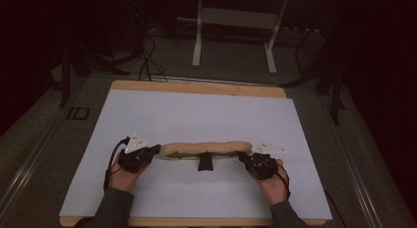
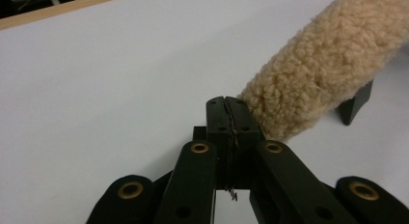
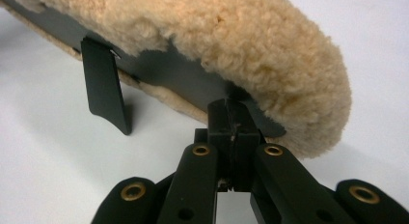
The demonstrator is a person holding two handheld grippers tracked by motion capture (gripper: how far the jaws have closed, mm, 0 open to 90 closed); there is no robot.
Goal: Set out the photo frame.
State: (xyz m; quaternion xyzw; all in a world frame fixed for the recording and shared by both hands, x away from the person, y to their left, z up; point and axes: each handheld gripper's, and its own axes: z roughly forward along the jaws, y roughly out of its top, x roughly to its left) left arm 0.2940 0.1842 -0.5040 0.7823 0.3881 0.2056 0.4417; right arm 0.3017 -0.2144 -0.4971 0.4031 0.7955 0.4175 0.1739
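Left jaws: my left gripper (image 2: pixel 226 105) has its two black jaws pressed together, with what looks like a thin edge or thread caught in the seam; the tan fleece end lies against the jaws' right side in the left gripper view.
Right jaws: my right gripper (image 3: pixel 230 110) is clamped on the dark grey flat inner band at the other end, just under the fleece.
Held thing: a long tan sheepskin-like fleece pad with a dark grey backing (image 1: pixel 206 149), stretched between both grippers, level and running left to right across the near half of the table.
Underside: a small black flat tab (image 3: pixel 103 86) hangs from the backing near the middle, its tip at or near the sheet; I cannot tell if it touches.
Hands: my left hand (image 1: pixel 123 175) and right hand (image 1: pixel 275 181) each wrap a gripper from the near side.
Surface: a white sheet (image 1: pixel 196 115) covering a light wooden tabletop (image 1: pixel 196 87).
Beyond: a white metal frame stand (image 1: pixel 236 21) on the dark floor, well apart from the table.
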